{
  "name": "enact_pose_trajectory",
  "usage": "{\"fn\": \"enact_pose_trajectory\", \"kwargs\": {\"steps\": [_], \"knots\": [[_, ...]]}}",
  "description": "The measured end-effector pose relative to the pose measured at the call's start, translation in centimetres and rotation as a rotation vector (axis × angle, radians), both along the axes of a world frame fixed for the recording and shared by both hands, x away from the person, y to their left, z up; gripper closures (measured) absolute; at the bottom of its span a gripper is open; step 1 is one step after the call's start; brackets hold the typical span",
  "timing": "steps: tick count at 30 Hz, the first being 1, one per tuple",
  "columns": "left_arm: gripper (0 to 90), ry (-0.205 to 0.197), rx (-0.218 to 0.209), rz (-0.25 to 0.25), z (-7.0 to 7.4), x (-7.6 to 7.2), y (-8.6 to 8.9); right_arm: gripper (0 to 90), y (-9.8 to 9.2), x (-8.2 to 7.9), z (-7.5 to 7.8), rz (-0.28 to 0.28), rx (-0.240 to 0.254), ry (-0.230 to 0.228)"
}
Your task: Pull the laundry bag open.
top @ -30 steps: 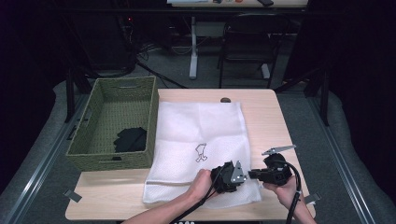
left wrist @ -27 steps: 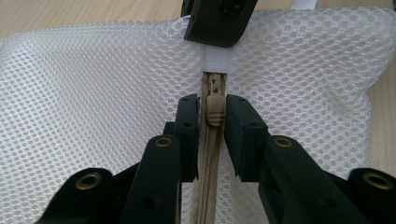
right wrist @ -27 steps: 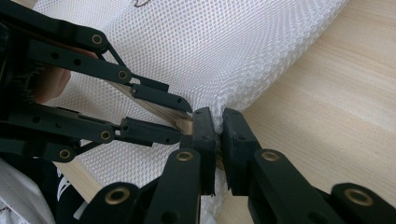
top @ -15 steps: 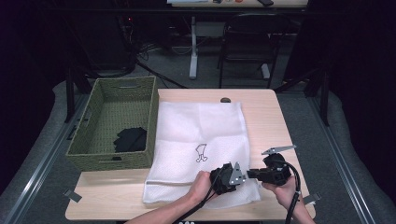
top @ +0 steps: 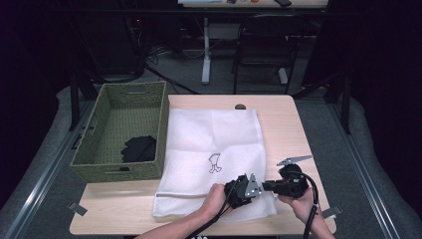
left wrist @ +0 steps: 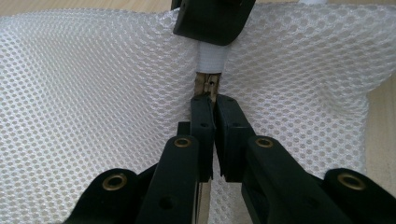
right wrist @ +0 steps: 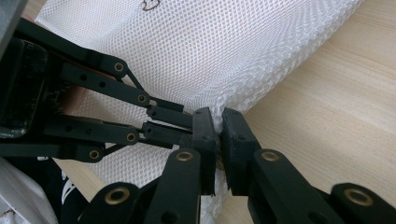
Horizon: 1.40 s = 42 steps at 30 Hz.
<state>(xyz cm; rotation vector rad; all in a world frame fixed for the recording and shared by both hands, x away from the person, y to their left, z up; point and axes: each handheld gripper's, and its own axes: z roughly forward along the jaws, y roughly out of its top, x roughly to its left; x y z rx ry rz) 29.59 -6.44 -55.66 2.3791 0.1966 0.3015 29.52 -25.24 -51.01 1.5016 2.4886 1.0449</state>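
Observation:
A white mesh laundry bag (top: 211, 149) lies flat on the wooden table, with a small black drawing (top: 214, 163) near its middle. Both grippers meet at its near right corner. My left gripper (top: 255, 190) points right, its jaws shut on the brass zipper pull (left wrist: 208, 87) at the bag's seam. My right gripper (top: 264, 187) faces it from the right and is shut on the bag's edge (right wrist: 219, 122) by the white tab (left wrist: 211, 59). In the left gripper view the right gripper's jaws (left wrist: 212, 18) clamp that tab just beyond my left gripper (left wrist: 214, 100). The left gripper's fingers (right wrist: 170, 115) reach in beside my right gripper (right wrist: 218, 116).
A green woven basket (top: 95, 149) stands left of the bag with a black garment (top: 139, 148) inside. A small dark knob (top: 240, 106) sits at the table's far edge. Bare wood (top: 291, 129) lies right of the bag. A chair and desk legs stand beyond the table.

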Motion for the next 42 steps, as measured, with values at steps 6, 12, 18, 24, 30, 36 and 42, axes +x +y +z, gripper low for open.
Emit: {"fn": "enact_pose_trajectory", "kwargs": {"steps": [6, 12, 18, 24, 30, 36, 42], "knots": [[87.0, 0.027, 0.004, -0.008, 0.0, 0.2, 0.1, 82.6, 0.0, 0.1, -0.2, 0.006, -0.001, 0.013], [87.1, 0.042, 0.005, -0.006, 0.0, 0.3, 0.2, 76.3, 0.2, 0.5, -1.0, 0.023, -0.016, 0.038], [86.9, 0.067, -0.018, 0.002, 0.1, 0.5, 0.5, 83.2, 0.6, 0.4, -0.7, 0.027, -0.031, 0.021], [85.5, 0.093, -0.053, 0.012, -0.1, 0.7, 0.7, 84.2, 0.8, 0.1, -0.4, 0.029, -0.02, 0.003], [86.9, 0.082, -0.038, 0.024, 0.0, 0.4, 0.6, 84.4, 1.1, 0.0, -0.2, 0.035, -0.063, -0.023], [87.0, 0.074, -0.03, 0.023, 0.1, 0.3, 0.6, 84.5, 1.2, -0.2, -0.1, 0.034, -0.084, -0.035], [87.2, 0.076, -0.016, 0.019, 0.2, 0.3, 0.5, 84.6, 1.1, -0.2, -0.2, 0.034, -0.088, -0.031]]}}
